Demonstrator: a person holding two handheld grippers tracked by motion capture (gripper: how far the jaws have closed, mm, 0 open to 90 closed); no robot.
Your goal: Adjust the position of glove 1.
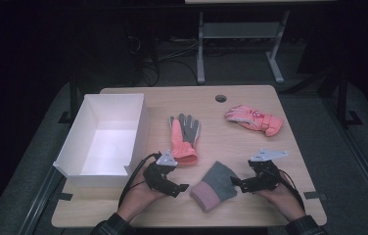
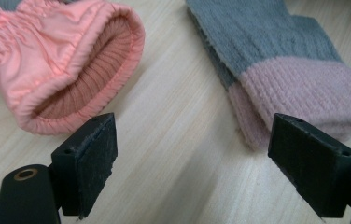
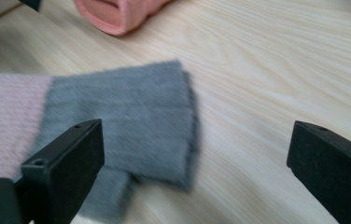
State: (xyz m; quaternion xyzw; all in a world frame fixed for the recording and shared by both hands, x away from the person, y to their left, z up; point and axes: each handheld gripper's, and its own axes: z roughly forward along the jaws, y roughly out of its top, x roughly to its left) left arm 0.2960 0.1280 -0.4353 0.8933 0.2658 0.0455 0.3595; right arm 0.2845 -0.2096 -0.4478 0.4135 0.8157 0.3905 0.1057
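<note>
Grey mitten (image 1: 215, 186): flat on the worktop (image 1: 250, 147) at the near edge, between the two grippers; pink cuff toward 7 o'clock, grey end toward 1 o'clock; in the right gripper view (image 3: 131, 121) the grey end lying ahead of the left-hand jaw, blurred.
Left gripper (image 1: 178, 188): at 9 o'clock of the mitten, just beside the pink cuff; released, jaws spread wide with bare wood between them in the left gripper view (image 2: 201, 168); nothing pinched.
Right gripper (image 1: 236, 183): at 3 o'clock of the mitten, tips at the grey edge; released, jaws wide apart in the right gripper view (image 3: 197, 163); mitten beside one pad, not clamped.
Orange glove (image 1: 184, 137): at 12 o'clock of the left gripper, fingers pointing away, grey palm side up in part; open cuff facing the left gripper in its own view (image 2: 71, 70), just short of the left-hand jaw.
Pink glove (image 1: 253, 119): far right of the worktop, at 1 o'clock of the mitten, well apart from both grippers.
White box (image 1: 74, 147): open-topped, on the left side of the worktop, at 10 o'clock of the left gripper.
Hands: left hand (image 1: 140, 198) and right hand (image 1: 282, 198) coming in from the near edge, each wrapped round its gripper.
</note>
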